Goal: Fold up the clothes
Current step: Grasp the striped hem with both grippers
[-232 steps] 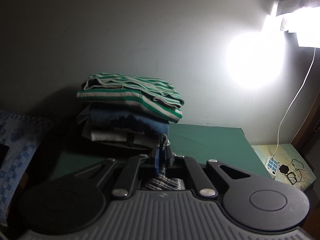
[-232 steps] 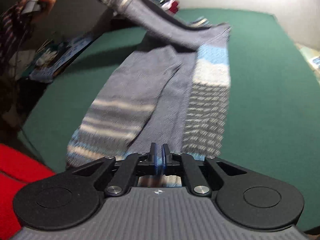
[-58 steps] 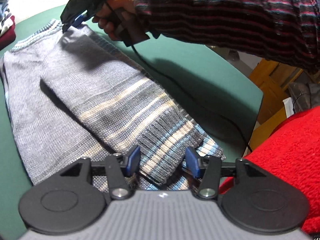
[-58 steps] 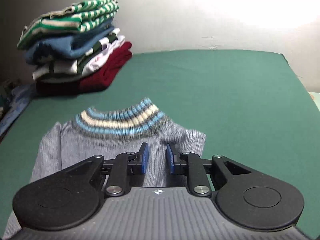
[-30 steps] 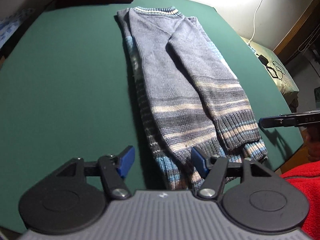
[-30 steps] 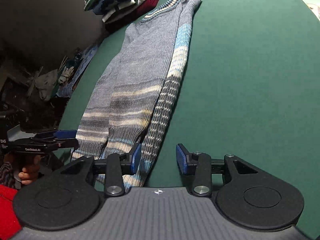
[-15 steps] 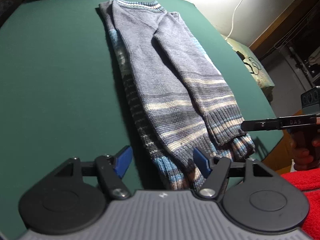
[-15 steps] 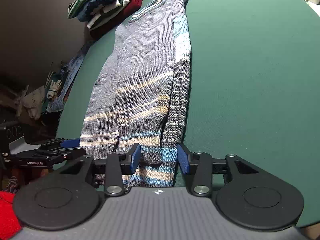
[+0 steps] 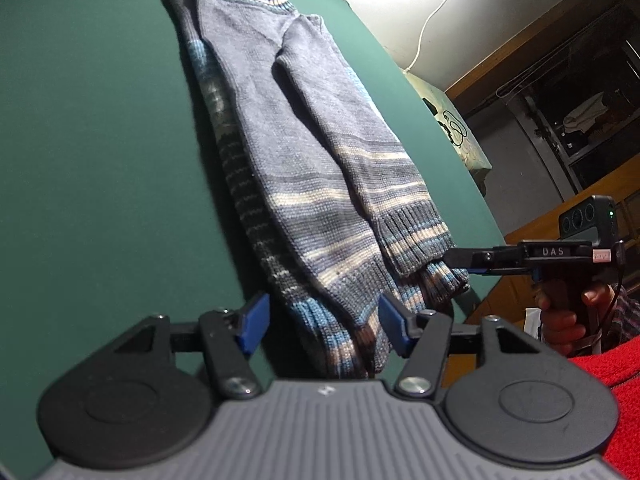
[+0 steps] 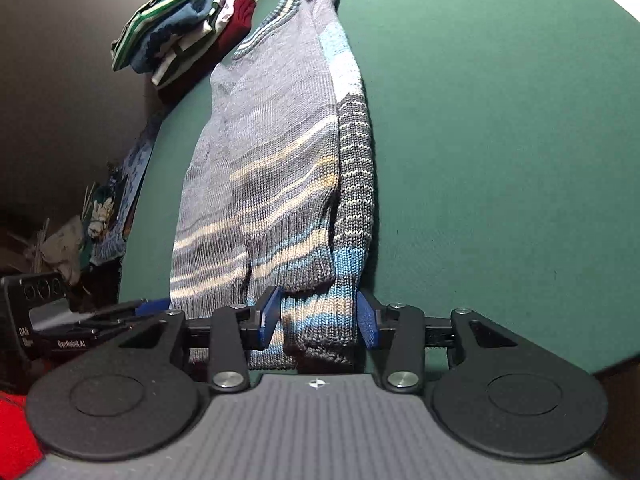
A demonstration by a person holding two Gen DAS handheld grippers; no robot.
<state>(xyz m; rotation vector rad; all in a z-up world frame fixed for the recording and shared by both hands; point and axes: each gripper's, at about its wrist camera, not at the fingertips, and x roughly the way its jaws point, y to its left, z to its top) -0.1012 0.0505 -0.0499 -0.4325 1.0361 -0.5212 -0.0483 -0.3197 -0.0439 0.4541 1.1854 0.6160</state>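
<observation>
Left claw (image 9: 322, 324), jaws closing, straddles the sweater (image 9: 304, 152) hem's left side, not yet pinching. Sweater lies lengthwise on the green counter (image 9: 100, 140), sleeves folded in. Right claw (image 10: 318, 318) half-open astride the right hem, poised for the crosswise fold.

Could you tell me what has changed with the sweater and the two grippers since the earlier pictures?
The sweater, earlier hanging lifted from both grippers, now lies flat on the green table with both sleeves folded lengthwise over the body. Both grippers let go and came to its hem: the left gripper is closing around one corner, the right gripper straddles the other, neither visibly pinching yet. The folded pile stayed put.
</observation>
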